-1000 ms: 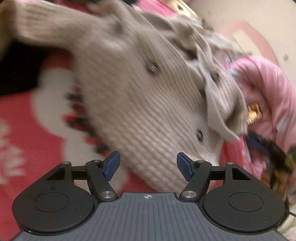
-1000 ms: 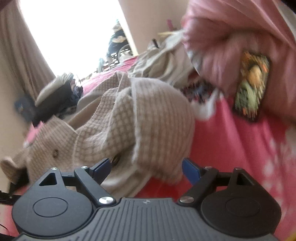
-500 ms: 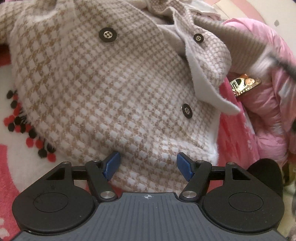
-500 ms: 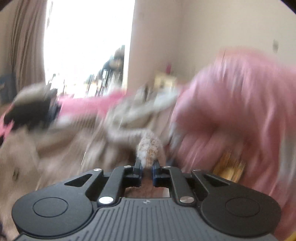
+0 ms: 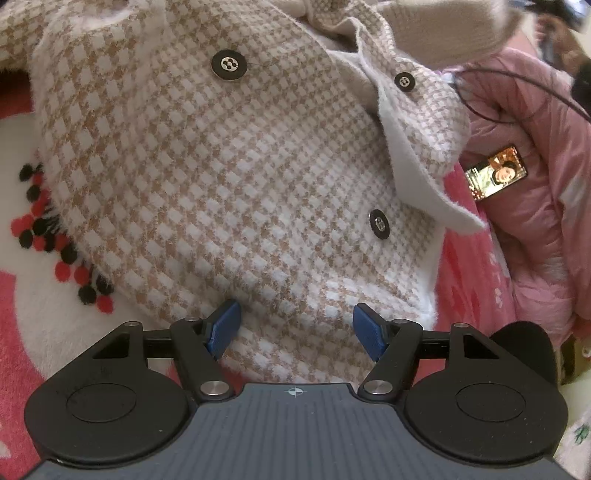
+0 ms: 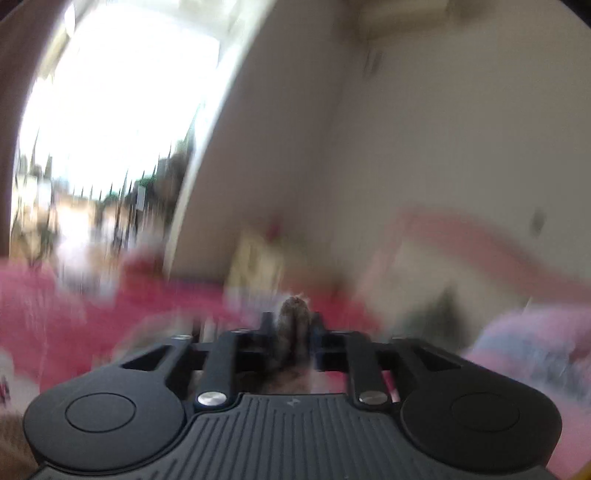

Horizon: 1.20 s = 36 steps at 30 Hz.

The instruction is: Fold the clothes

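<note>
A beige-and-white houndstooth cardigan with black buttons lies spread on the red and white blanket, filling the left wrist view. My left gripper stands open over its lower hem, blue fingertips apart with fabric beneath them. One sleeve stretches up across the top right. In the blurred right wrist view, my right gripper is shut on a pinch of beige cardigan fabric, lifted and facing the wall.
A pink quilted garment with a picture patch lies heaped to the right of the cardigan. A thin dark cable crosses above it. The right wrist view shows a bright window, a pale wall and red bedding, all smeared.
My right gripper has closed on the cardigan fabric and swung upward fast, pulling the sleeve up. My left gripper moved closer over the hem and stayed open.
</note>
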Tool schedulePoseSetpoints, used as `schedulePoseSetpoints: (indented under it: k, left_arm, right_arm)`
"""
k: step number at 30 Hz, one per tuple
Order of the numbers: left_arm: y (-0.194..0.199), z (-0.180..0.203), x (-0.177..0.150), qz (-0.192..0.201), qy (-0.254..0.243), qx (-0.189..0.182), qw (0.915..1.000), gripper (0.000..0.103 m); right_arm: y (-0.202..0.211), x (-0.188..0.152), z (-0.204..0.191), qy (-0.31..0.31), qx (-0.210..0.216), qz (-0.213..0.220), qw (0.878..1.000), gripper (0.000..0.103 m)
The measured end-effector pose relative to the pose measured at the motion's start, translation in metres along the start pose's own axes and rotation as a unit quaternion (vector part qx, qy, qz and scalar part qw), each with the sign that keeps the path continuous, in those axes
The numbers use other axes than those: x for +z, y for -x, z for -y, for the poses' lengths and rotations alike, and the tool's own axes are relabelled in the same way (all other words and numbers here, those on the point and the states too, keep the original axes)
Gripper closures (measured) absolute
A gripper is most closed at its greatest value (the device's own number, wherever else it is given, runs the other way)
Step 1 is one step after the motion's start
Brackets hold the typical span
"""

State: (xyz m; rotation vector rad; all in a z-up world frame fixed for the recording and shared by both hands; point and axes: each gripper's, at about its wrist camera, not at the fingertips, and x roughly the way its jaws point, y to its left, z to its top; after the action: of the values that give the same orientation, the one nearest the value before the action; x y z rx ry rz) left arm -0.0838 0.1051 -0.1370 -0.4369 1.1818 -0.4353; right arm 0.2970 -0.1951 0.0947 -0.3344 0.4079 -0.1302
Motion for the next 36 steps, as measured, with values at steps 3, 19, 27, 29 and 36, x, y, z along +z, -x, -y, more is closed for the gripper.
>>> schedulePoseSetpoints:
  k: [3,19,27,29,36]
  left_arm:
    - [0.000,-0.003,0.000,-0.001,0.001,-0.007,1.0000,0.035]
    - [0.010,-0.026,-0.010,-0.008,0.042,-0.081,0.9958,0.032]
    - [0.013,-0.033,-0.022,-0.011,0.049,-0.099,0.9938,0.032]
    - [0.014,-0.033,-0.025,-0.010,0.049,-0.100,0.9937,0.032]
    - [0.014,-0.038,-0.030,0.011,0.067,-0.103,0.9924,0.033]
  right_arm:
    - [-0.014,-0.015,-0.007,-0.004,-0.009,-0.030,1.000,0.052]
    - [0.139,-0.186,0.052,-0.254,0.354,-0.161,0.885,0.015]
    - [0.179,-0.340,0.018,-0.395,0.385,-0.344,0.759,0.015]
    - [0.194,-0.364,0.001,-0.405,0.390,-0.368,0.741,0.015]
    - [0.224,-0.407,-0.047,-0.438,0.414,-0.398,0.692,0.012]
